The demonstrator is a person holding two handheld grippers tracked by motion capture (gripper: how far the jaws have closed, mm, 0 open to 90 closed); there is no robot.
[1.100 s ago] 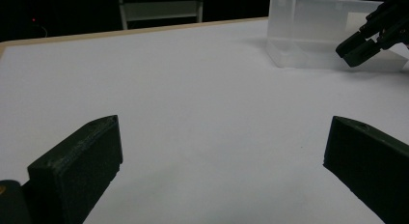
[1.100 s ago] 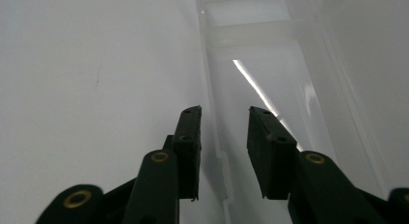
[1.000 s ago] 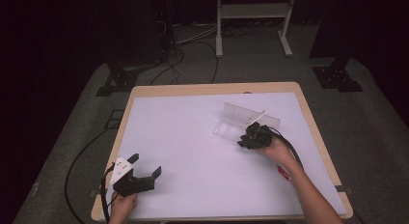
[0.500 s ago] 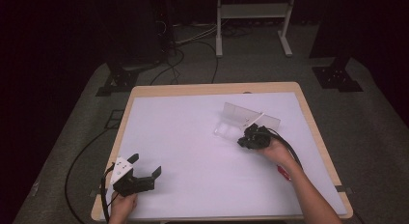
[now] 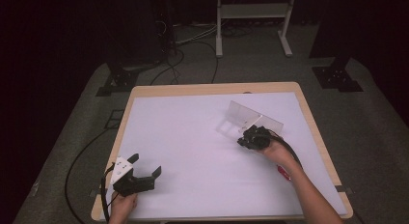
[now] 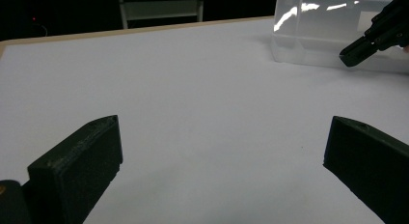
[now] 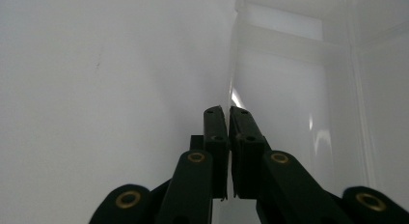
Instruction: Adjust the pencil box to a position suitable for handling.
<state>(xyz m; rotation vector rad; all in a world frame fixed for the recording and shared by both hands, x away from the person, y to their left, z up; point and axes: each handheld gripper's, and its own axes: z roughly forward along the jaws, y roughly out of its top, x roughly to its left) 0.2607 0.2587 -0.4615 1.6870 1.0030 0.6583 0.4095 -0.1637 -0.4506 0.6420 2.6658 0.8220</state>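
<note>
Pinching the near wall of the clear plastic box, the right hand-held gripper has just been closing its jaws, and the thin wall now sits clamped between them. This box stands on the right half of the white table. At the near left corner, the left hand-held gripper rests with its jaws spread wide and empty.

Clear plastic box, long and shallow, open top, inner divider walls forming compartments, lying flat on the white worktop at its right rear area, set at a slant to the edges, near wall clamped in the right tool
</note>
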